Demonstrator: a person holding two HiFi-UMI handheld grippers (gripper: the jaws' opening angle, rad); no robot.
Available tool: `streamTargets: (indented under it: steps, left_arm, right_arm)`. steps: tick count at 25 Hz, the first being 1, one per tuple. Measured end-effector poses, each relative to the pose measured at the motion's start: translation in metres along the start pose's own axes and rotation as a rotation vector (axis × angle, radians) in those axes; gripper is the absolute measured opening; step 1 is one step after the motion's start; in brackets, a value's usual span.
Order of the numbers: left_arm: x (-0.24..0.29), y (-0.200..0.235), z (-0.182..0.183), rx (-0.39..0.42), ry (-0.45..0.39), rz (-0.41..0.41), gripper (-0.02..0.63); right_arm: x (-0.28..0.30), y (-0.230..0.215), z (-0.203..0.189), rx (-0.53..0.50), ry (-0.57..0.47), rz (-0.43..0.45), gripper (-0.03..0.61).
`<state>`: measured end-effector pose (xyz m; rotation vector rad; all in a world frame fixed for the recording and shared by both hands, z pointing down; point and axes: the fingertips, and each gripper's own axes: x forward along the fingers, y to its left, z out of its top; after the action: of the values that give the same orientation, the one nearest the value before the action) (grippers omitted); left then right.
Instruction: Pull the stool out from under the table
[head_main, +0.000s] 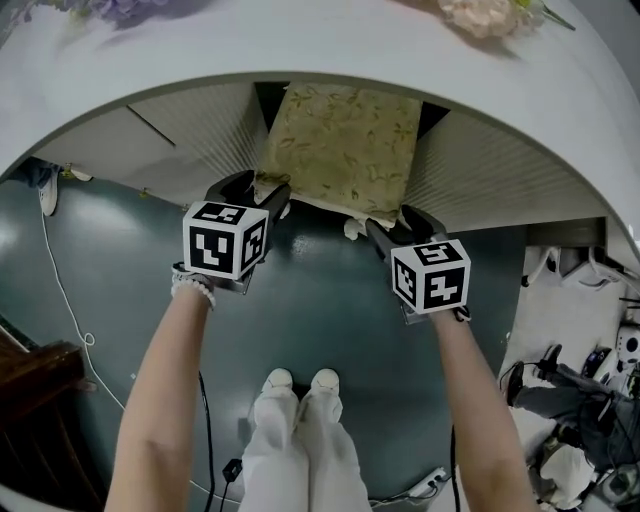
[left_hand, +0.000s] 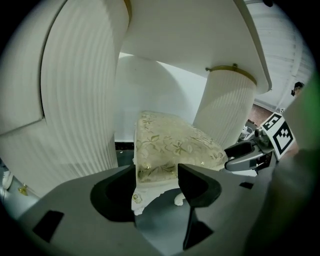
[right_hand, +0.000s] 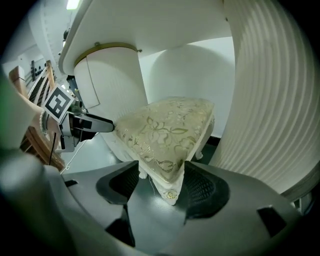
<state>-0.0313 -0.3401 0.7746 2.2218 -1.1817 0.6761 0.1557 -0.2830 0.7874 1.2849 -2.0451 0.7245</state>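
Under the white table (head_main: 330, 62) sits the stool (head_main: 340, 150), pushed well in between the two fluted pedestals (left_hand: 75, 100) so that only its front edge and two front corners stick out past the tabletop. Its cushion (right_hand: 170, 130) is pale gold with a leaf-and-flower weave, on a white carved frame whose little foot (right_hand: 171, 194) stands on the dark floor (head_main: 320, 300).

The person has a tool at each front corner, which I take to be the point: one at each side should draw the stool out straight, without knocking a pedestal. The left gripper (head_main: 258, 192) is spread wide with the near left corner of the seat between its jaws. The right gripper (head_main: 402, 228) is spread wide too, straddling the near right corner. Neither set of pads looks to be squeezing yet (the corners fill most of each gap, so it is a close call). Both tools tilt down toward the seat rim, arms out in front, feet planted back from the stool, which leaves room to pull.

As for writing, I find none: no brand on stool or table. Each marker cube (head_main: 225, 240) shows only black-and-white square patterns, no letters. Flowers (head_main: 490, 12) lie on the tabletop, unlabelled.
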Motion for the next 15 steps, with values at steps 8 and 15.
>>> streamTargets:
  steps: [8,15]
  left_arm:
    - [0.011,0.000,-0.001,0.031,0.028,-0.018,0.259]
    - [0.008,0.000,-0.002,0.048,0.047,0.000,0.253]
  right_arm:
    - [0.013,-0.006,-0.001,0.050,-0.002,-0.025,0.278]
    - [0.009,-0.005,-0.001,0.051,-0.011,-0.040,0.275]
